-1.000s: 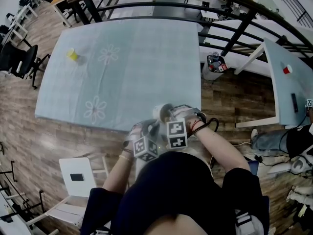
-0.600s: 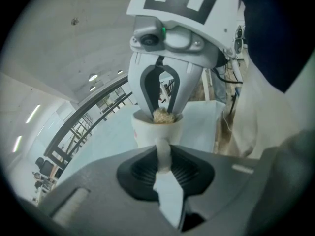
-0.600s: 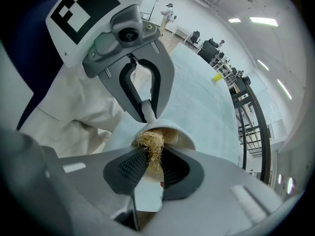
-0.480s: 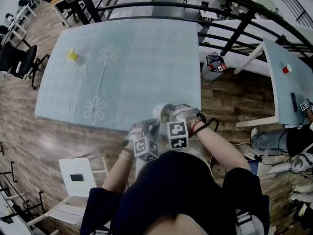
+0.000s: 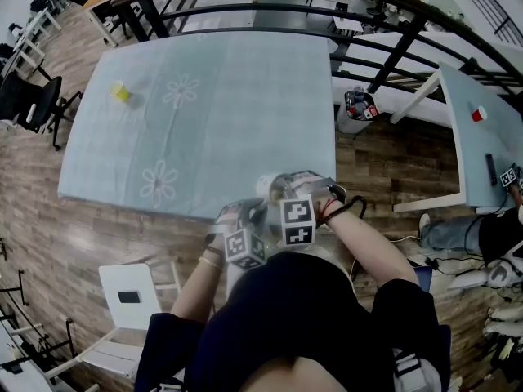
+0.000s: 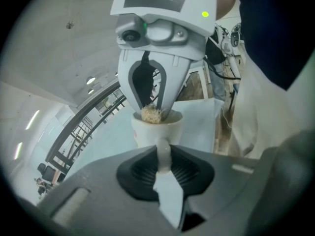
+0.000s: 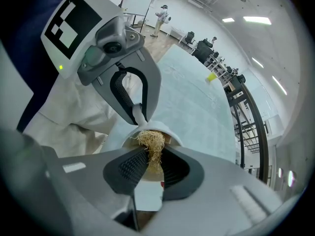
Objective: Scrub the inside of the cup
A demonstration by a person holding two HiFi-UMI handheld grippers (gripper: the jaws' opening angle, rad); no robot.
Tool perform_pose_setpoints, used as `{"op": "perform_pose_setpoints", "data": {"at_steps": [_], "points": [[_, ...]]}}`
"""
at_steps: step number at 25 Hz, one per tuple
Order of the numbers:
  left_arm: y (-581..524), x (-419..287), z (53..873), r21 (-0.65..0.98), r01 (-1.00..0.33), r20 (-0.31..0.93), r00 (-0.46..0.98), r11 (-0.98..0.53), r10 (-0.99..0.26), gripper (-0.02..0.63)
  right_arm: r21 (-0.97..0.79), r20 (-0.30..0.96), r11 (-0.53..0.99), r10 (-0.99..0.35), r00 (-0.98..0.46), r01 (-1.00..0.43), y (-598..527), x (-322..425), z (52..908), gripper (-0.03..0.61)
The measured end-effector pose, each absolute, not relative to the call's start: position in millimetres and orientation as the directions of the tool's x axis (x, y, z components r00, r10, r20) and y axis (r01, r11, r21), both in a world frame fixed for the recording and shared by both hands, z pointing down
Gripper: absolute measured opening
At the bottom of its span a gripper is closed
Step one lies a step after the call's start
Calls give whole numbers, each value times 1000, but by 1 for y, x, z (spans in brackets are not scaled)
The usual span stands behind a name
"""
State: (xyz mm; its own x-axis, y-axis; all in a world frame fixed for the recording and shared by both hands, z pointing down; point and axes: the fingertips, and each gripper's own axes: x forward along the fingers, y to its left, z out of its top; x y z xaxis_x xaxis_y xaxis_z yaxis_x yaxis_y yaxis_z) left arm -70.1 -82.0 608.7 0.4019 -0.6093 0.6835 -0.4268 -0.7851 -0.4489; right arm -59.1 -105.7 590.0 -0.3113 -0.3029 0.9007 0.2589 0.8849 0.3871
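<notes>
Little has moved since a second ago: the cup [image 6: 147,132] stays in the air over the near edge of the table [image 5: 204,96], close to the person's body, with only a slight roll of both tools. The left gripper [image 6: 163,161] is clamped on the handle [image 6: 163,151]. The right gripper [image 7: 150,163] pinches a straw-coloured scrubber [image 7: 150,142] that dips into the cup's mouth. The cup looks like glazed ceramic, so probably stiff, smooth, fairly light and breakable. Held by its thin handle alone, it could twist under a hard push; the handle is still the surest hold. The scrubber looks soft and springy. Its tuft and the right jaws block the cup's inside, so how deep it reaches cannot be told, and from the head view the marker cubes [image 5: 297,222] hide most of the cup
</notes>
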Motion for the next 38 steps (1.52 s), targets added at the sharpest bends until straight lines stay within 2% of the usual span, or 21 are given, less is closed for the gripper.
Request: {"op": "perform_pose_setpoints", "data": {"at_steps": [19,38], "points": [[-78,-69,614,-457,-417,683,401,-786,-610,52,418,892,892,-366,-266,173,-127,-36,589,72],[-83,-69,608,-441,-444,681,400,-780,-613,52,370,920,912,-333,-209,176,-124,-21,599,71]]}}
